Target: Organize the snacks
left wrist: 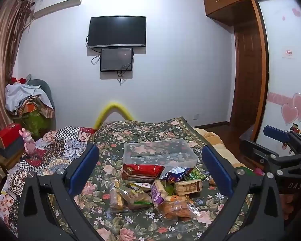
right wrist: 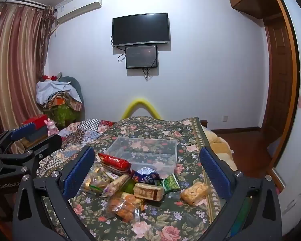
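A pile of several snack packets (left wrist: 154,188) lies on a floral bedspread (left wrist: 118,221), just in front of an empty clear plastic bin (left wrist: 159,152). A red packet (left wrist: 142,169) and a blue packet (left wrist: 175,173) lie nearest the bin. My left gripper (left wrist: 150,168) is open and empty, held above the pile. My right gripper (right wrist: 147,166) is open and empty, above the same pile (right wrist: 134,188) and bin (right wrist: 144,150). A clear bag of yellow crackers (right wrist: 194,192) lies apart at the right. Each gripper shows at the edge of the other's view.
A patchwork quilt (left wrist: 56,150) covers the bed's left side. A pink toy (left wrist: 28,142) and stacked red and dark boxes (left wrist: 9,138) stand at the left. A heap of clothes (left wrist: 30,104) is by the curtain. A wardrobe (left wrist: 248,64) stands at the right.
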`<state>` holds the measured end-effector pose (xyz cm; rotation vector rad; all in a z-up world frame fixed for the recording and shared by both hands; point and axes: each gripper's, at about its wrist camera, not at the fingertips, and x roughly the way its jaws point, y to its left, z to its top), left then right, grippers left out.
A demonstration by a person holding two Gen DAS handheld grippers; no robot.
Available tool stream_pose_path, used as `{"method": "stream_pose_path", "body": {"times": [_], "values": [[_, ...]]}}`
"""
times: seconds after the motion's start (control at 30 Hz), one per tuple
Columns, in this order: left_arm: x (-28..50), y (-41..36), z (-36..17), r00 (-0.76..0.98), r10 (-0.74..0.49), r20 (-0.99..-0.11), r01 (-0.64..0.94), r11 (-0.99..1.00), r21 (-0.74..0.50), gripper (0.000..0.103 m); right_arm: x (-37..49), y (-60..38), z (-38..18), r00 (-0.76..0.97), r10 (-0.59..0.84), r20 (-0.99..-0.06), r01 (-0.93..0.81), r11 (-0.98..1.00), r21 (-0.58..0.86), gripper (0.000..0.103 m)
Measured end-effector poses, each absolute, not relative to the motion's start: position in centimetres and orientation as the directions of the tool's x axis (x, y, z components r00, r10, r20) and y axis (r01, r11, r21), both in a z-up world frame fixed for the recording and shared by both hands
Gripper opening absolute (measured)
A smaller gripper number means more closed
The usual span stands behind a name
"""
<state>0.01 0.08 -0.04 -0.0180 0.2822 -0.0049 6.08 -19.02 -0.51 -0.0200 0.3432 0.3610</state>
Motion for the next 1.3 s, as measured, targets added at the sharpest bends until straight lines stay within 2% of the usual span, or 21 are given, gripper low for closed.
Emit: {"method": "stream_pose_path", "body": {"times": [1.3], "values": [[0.4, -0.1, -0.4, 0.958, -0.033, -0.283, 0.017, 0.998, -0.059, 0.103, 5.9, -19.0, -0.4, 0.877, 0.351, -0.329, -0.348, 0.935, 0.068, 0.103]]}}
